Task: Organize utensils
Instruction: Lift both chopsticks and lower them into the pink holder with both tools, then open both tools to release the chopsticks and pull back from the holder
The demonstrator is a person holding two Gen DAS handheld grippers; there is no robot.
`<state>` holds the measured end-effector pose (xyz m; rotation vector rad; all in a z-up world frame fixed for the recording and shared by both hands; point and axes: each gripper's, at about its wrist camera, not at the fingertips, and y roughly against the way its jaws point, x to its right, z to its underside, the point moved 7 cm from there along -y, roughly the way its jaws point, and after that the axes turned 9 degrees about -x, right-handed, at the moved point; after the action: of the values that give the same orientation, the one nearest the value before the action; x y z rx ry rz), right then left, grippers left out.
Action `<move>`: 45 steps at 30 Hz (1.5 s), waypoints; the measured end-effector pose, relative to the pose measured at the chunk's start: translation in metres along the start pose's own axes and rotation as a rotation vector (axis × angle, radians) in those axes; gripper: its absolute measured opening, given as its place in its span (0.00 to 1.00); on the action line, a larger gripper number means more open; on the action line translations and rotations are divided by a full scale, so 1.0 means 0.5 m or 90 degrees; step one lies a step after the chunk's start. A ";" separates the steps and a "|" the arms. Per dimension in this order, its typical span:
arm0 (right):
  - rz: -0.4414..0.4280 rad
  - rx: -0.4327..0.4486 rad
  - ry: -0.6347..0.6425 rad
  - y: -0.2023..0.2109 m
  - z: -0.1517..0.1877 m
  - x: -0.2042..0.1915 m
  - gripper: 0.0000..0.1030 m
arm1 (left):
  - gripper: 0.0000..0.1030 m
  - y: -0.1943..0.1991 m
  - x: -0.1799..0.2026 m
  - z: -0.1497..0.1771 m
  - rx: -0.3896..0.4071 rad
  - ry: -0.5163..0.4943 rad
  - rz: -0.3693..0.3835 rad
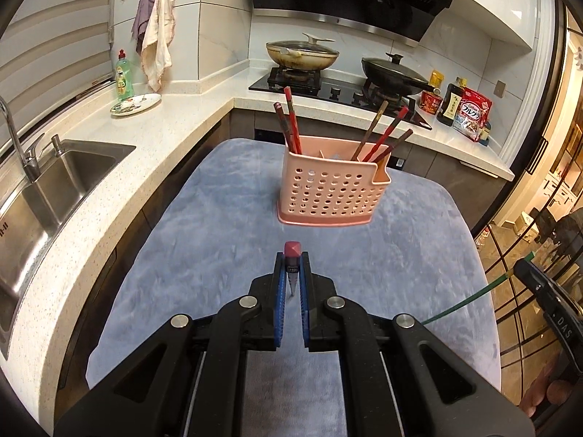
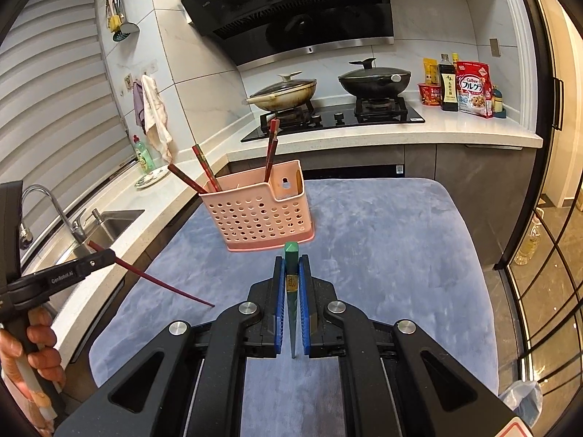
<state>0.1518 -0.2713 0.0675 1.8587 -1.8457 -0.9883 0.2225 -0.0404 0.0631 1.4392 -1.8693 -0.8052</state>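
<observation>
Two chopsticks held, pink holder ahead.

Lower left of right view: left gripper (image 2: pixel 100 256) pinching red chopstick (image 2: pixel 164 284), tip slanting down toward blue-covered desk (image 2: pixel 382 236). Upper centre: holder (image 2: pixel 260 213), nearer the right gripper. Lower centre: right gripper (image 2: pixel 291 284) clamped on green chopstick (image 2: pixel 291 291), long axis pointing holderward.

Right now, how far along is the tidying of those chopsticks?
Mostly done: several chopsticks already stand in the pink holder. In hand: the left claw grips a red chopstick, the right claw a green one. Left: dropping both in. No loose ones show on the blue mat.
</observation>
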 end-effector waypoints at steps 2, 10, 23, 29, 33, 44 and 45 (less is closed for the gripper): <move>0.004 0.000 0.001 -0.008 -0.007 0.000 0.06 | 0.07 -0.014 0.002 -0.014 -0.005 0.001 0.002; 0.003 0.002 0.007 -0.029 -0.037 -0.011 0.06 | 0.07 -0.042 0.011 -0.056 -0.004 -0.013 -0.002; -0.041 0.129 0.040 0.003 -0.264 -0.089 0.07 | 0.07 0.072 0.028 -0.259 0.114 -0.014 0.023; -0.061 0.193 0.031 0.000 -0.394 -0.115 0.07 | 0.07 0.102 0.035 -0.358 0.167 -0.007 0.016; -0.059 0.211 0.031 -0.027 -0.450 -0.131 0.07 | 0.07 0.073 0.037 -0.398 0.165 -0.006 0.010; -0.036 0.178 0.034 -0.167 -0.494 -0.147 0.07 | 0.07 -0.035 0.025 -0.398 0.111 0.004 -0.002; -0.036 0.173 0.035 -0.177 -0.493 -0.148 0.07 | 0.07 -0.040 0.025 -0.397 0.108 0.003 -0.001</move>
<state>0.3897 -0.2477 0.1976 2.0790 -1.9872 -0.7246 0.3881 -0.0738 0.1698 1.5436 -1.9723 -0.6552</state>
